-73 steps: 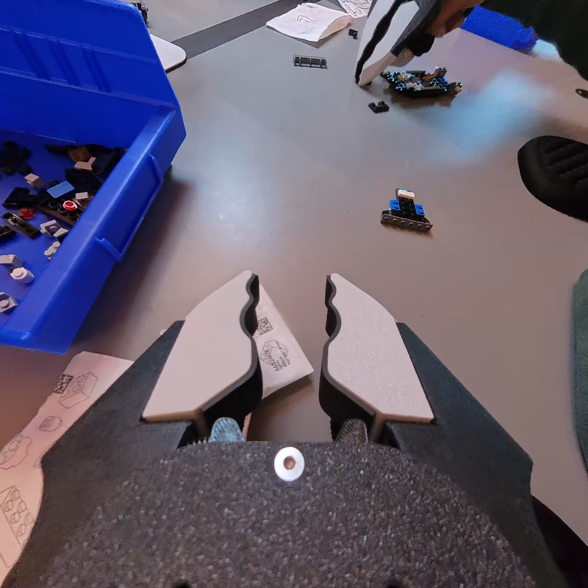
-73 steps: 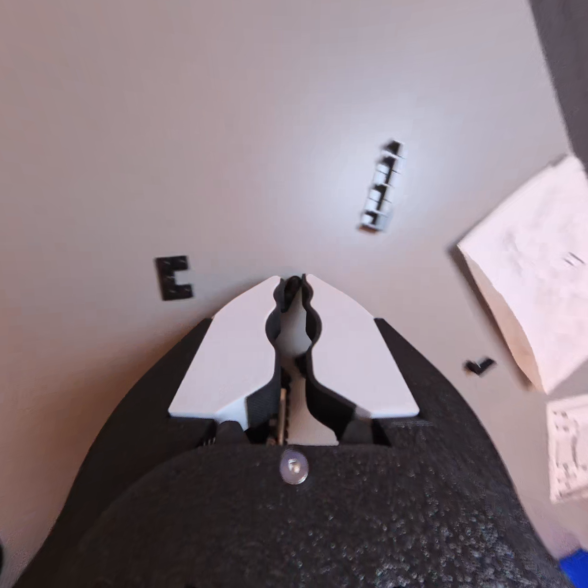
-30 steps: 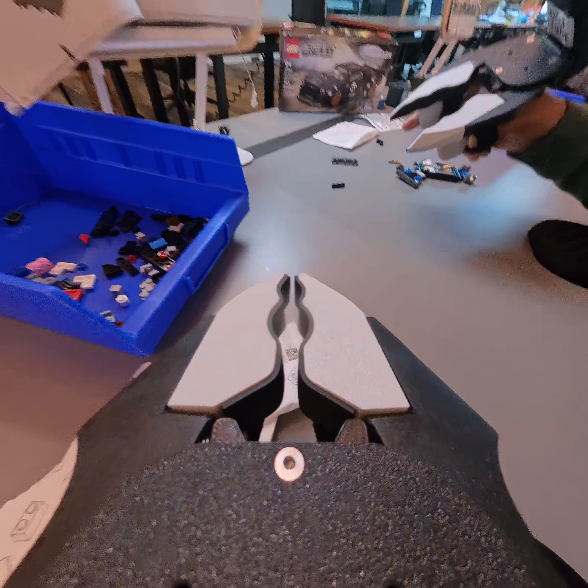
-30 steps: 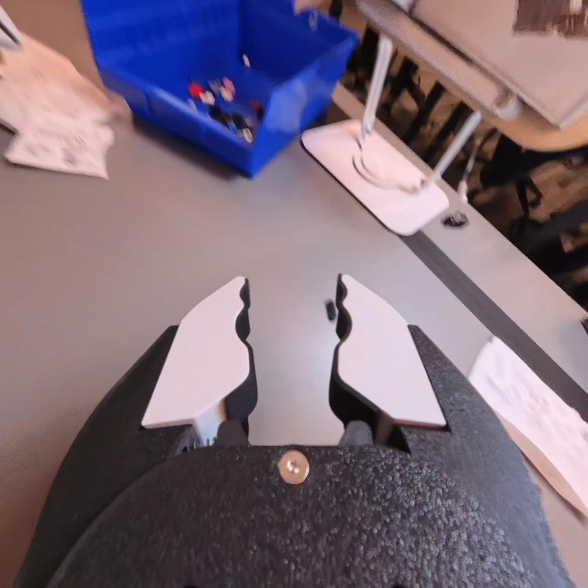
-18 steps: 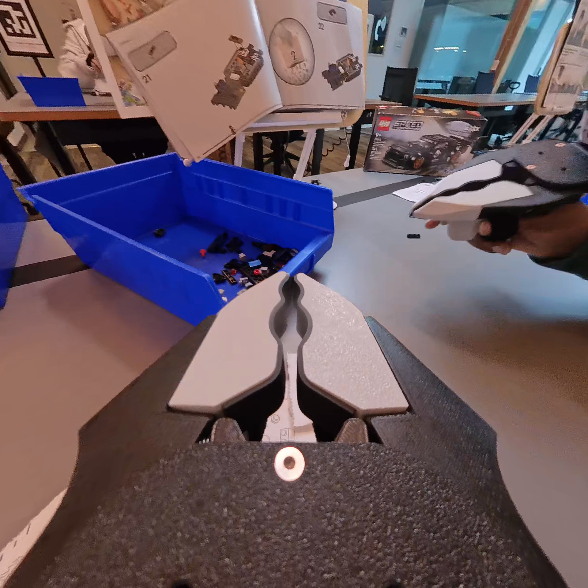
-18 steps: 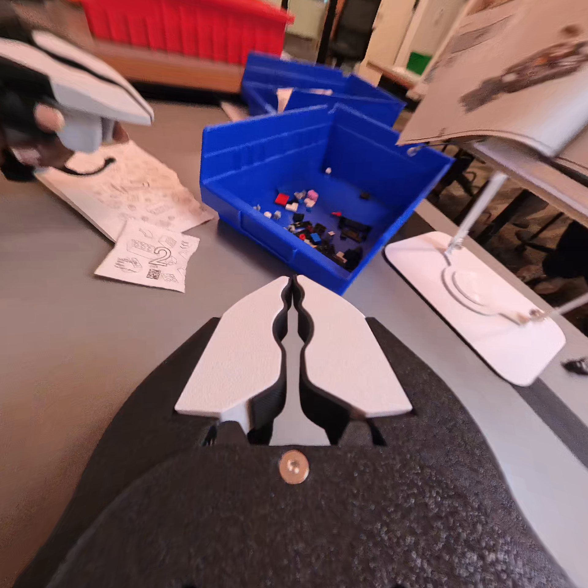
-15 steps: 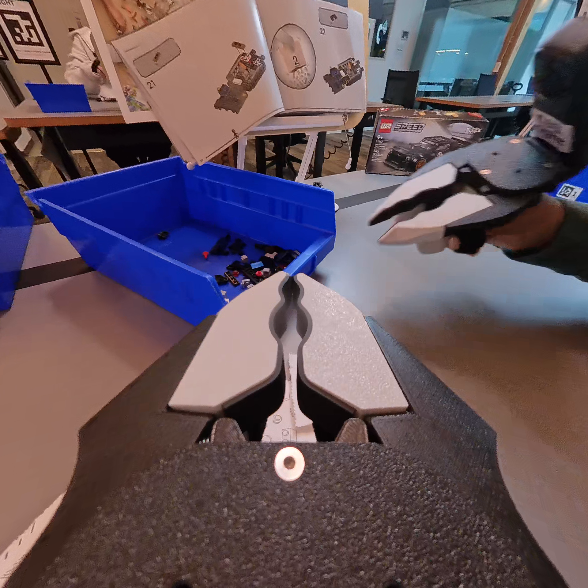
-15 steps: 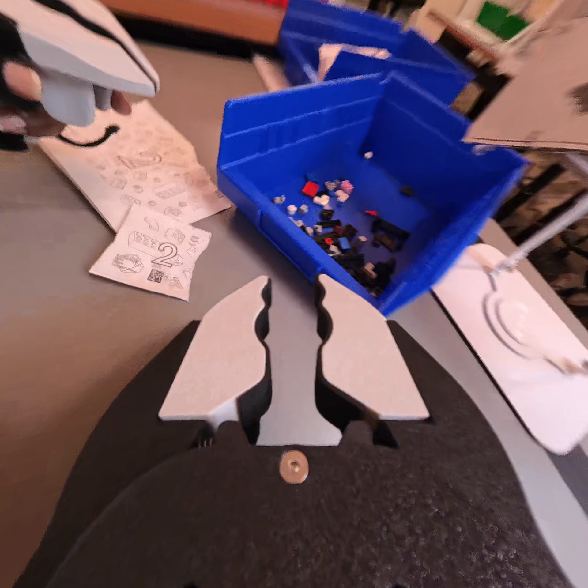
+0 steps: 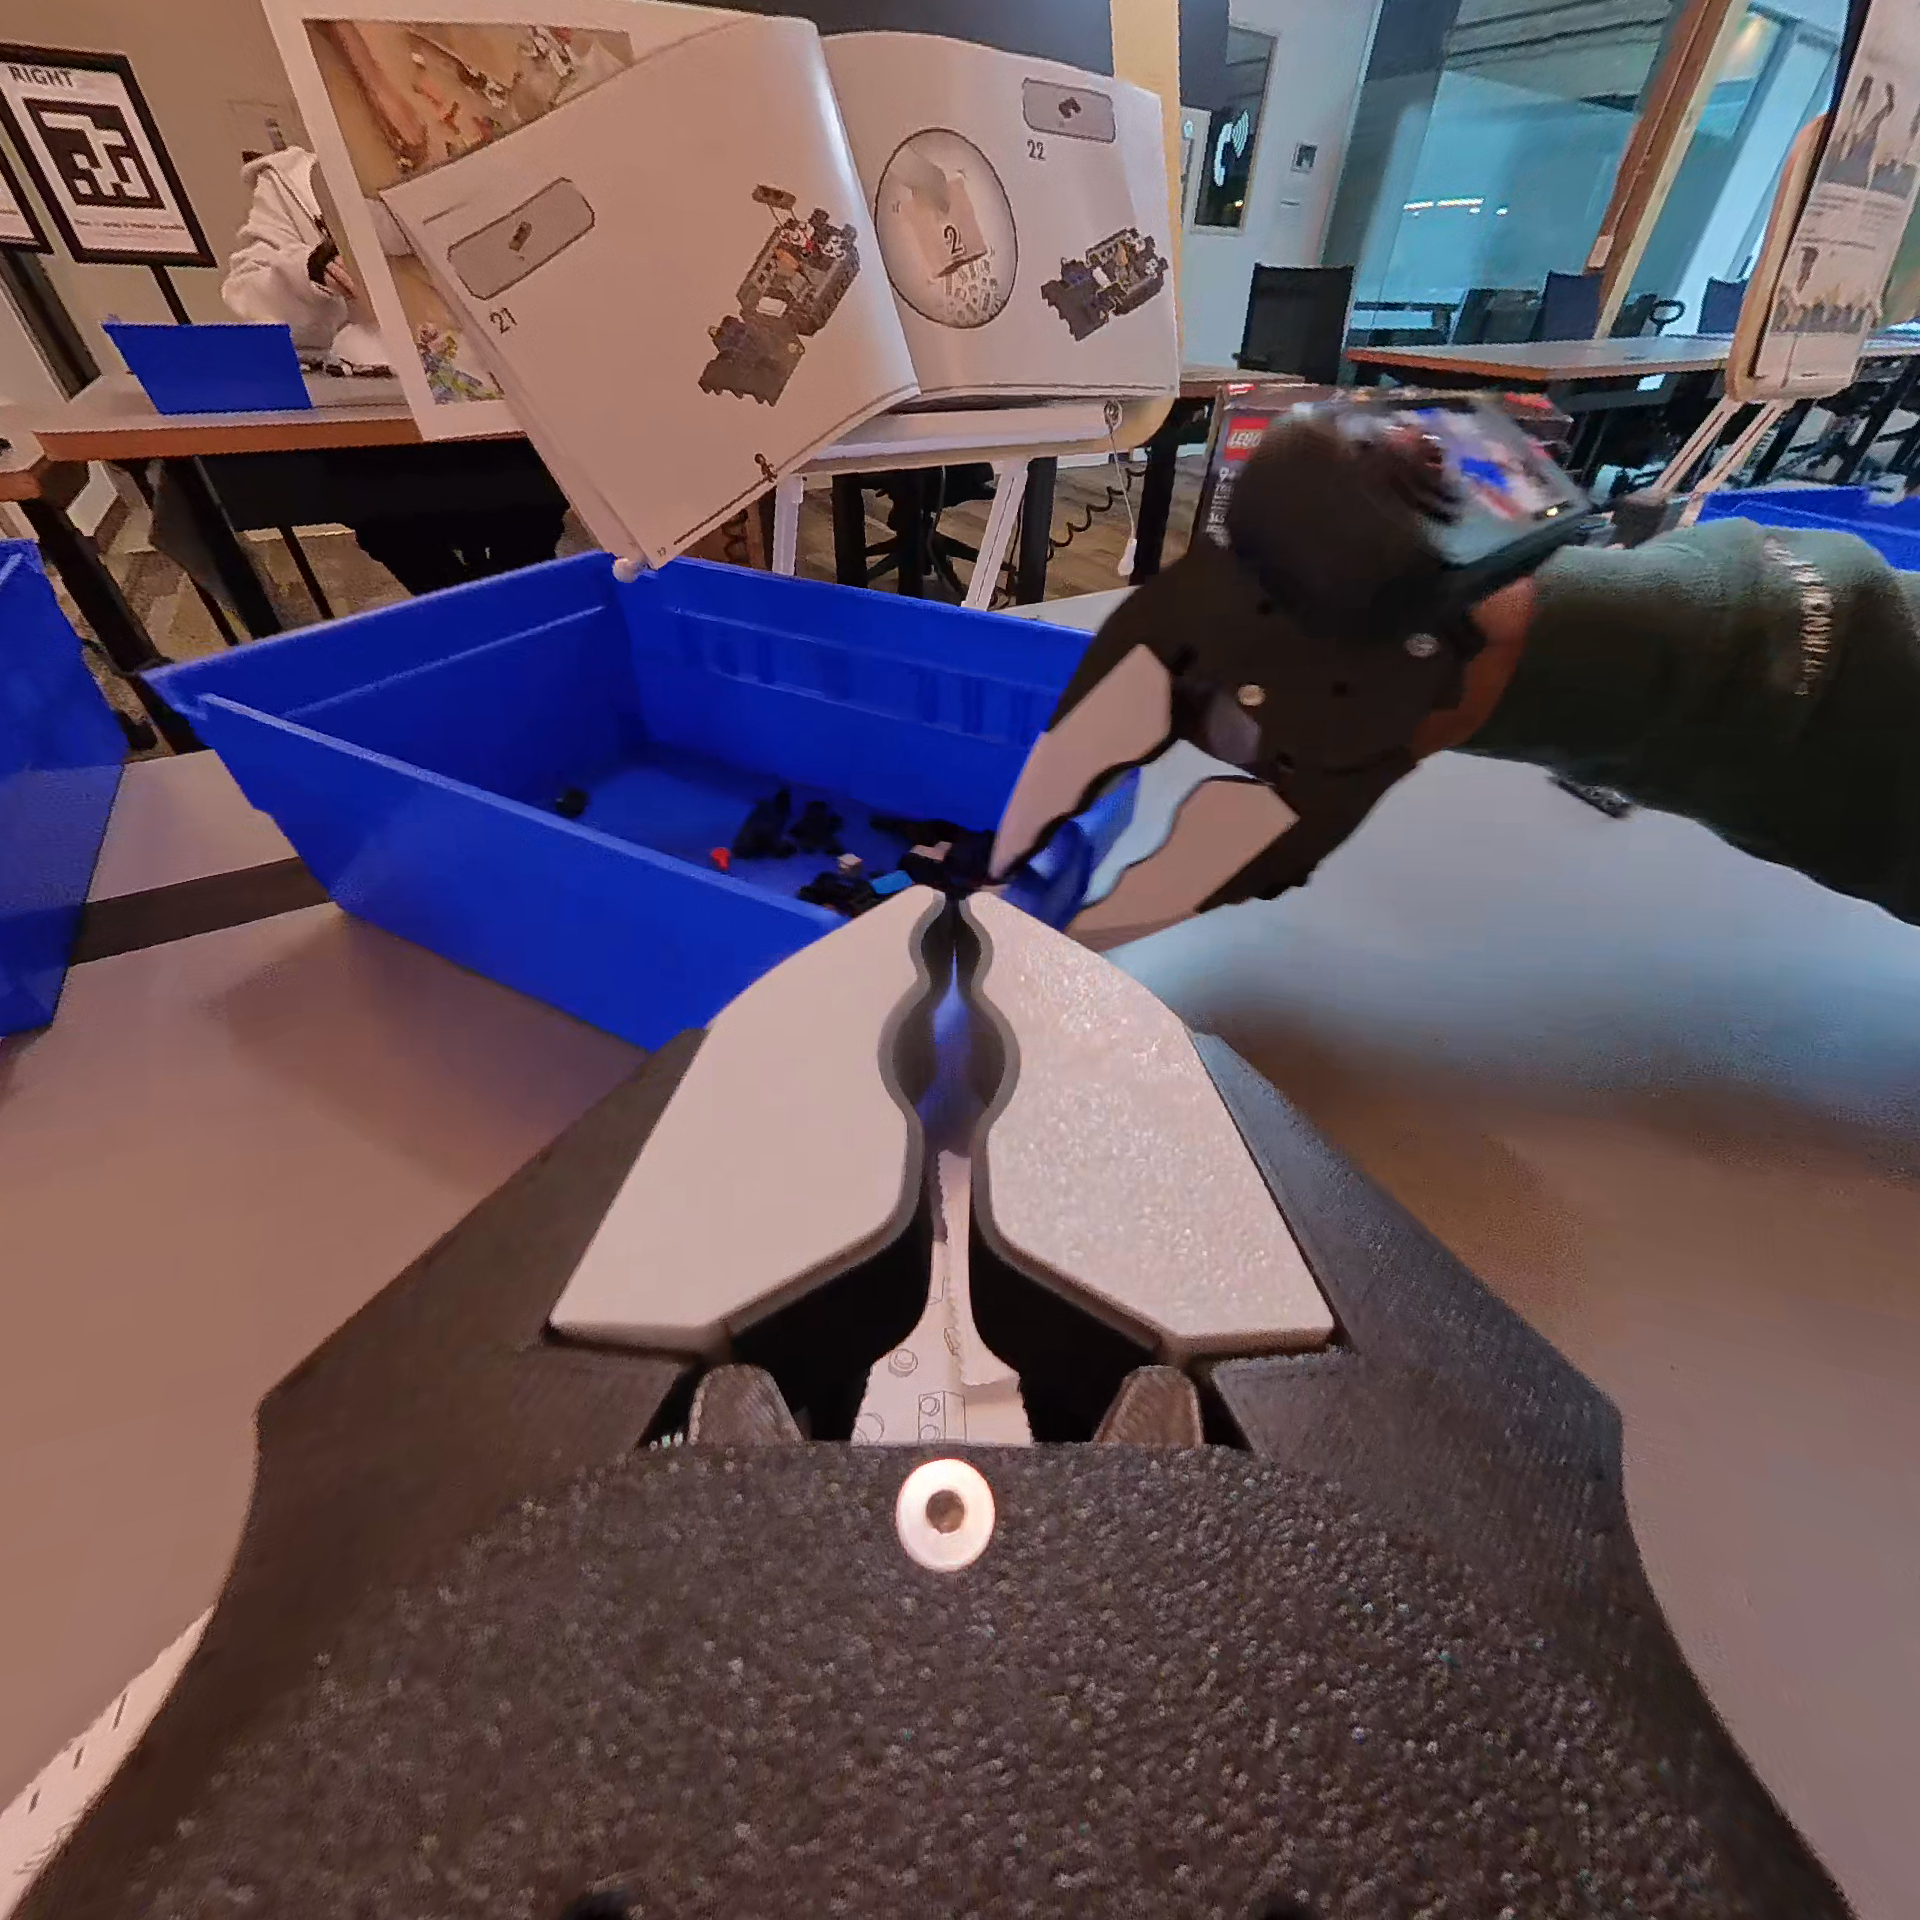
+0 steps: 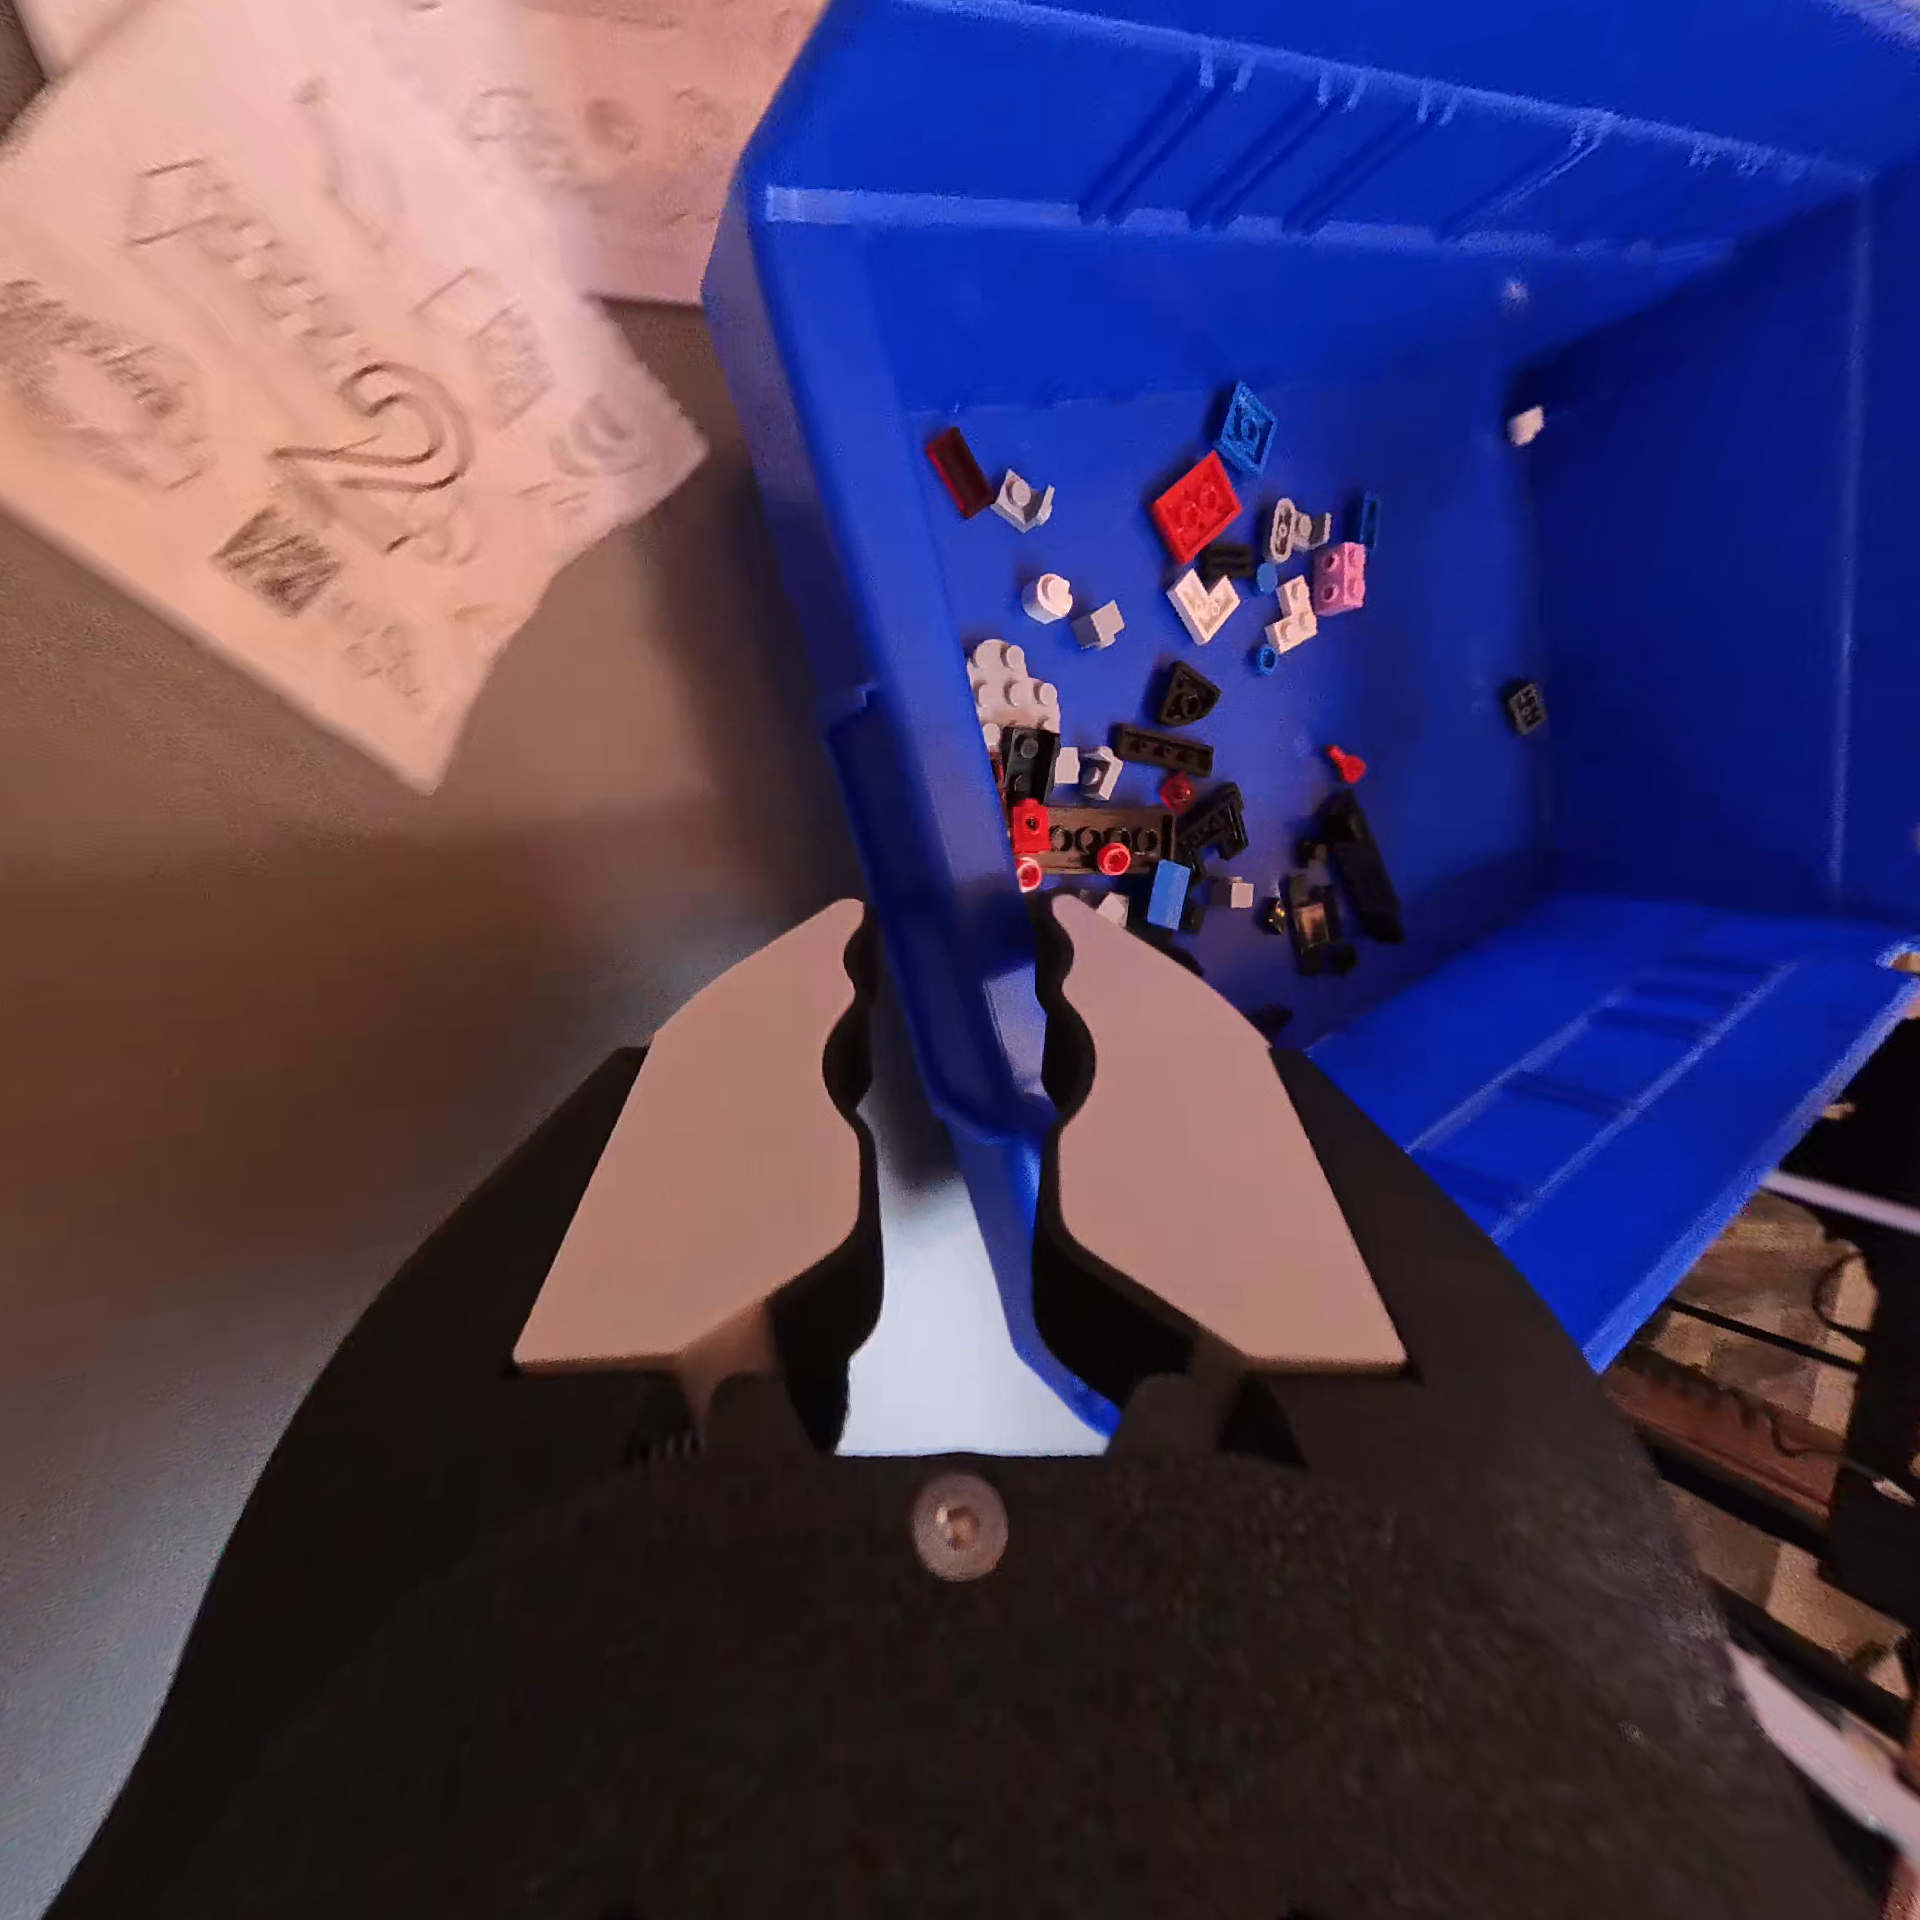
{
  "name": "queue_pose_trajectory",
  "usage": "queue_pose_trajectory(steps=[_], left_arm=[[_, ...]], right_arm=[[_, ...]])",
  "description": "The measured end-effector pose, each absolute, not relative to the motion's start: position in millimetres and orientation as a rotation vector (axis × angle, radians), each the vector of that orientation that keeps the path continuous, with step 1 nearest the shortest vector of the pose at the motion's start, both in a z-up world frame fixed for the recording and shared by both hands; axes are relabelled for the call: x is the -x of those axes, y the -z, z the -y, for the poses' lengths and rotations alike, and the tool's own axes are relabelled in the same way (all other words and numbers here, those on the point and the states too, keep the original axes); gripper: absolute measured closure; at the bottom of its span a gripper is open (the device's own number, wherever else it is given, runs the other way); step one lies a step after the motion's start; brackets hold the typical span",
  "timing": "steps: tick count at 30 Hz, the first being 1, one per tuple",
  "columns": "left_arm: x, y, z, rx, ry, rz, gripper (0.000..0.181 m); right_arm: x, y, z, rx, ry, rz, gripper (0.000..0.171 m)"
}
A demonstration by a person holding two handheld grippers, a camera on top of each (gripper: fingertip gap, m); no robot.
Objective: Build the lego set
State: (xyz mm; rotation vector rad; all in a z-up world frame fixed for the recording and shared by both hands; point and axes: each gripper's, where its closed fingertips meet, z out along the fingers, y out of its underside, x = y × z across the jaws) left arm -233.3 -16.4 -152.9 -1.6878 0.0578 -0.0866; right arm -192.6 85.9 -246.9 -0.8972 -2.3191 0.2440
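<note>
My left gripper (image 9: 951,909) is shut on a white printed paper bag (image 9: 940,1371), which shows through the gap between the jaws. It hovers over the grey table in front of a blue bin (image 9: 499,831). My right gripper (image 10: 956,920) is open and straddles the bin's near wall (image 10: 935,1039), one finger inside and one outside. It also shows in the left wrist view (image 9: 1049,883) at the bin's right corner. Several small loose bricks (image 10: 1174,727), black, red, white, grey and blue, lie on the bin floor just beyond the inner finger.
A printed paper bag (image 10: 291,395) lies on the table left of the bin. An open instruction booklet (image 9: 748,270) hangs on a stand behind the bin. Another blue bin (image 9: 42,790) is at far left. A green sleeve (image 9: 1714,686) reaches in from the right. Tip to tip, the grippers are about 15 cm apart.
My left gripper shut on the paper bag and rose with it. My right gripper swung from the far table to the bin, opened, and came down over its near wall.
</note>
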Motion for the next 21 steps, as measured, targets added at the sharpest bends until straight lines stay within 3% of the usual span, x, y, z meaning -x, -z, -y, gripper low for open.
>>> queue_pose_trajectory(steps=[7,16,21], left_arm=[[233.9,150.3,15.9,1.675,0.093,-0.057,0.181],[243.6,142.6,21.8,1.728,0.004,-0.119,0.181],[258.4,144.4,41.2,1.809,0.110,-0.098,0.176]], right_arm=[[122.1,246.2,-48.5,0.937,-0.309,2.308,0.142],[113.0,243.0,-47.1,1.018,-0.346,2.162,0.140],[98.5,219.4,-36.3,1.157,-0.695,2.046,0.138]])
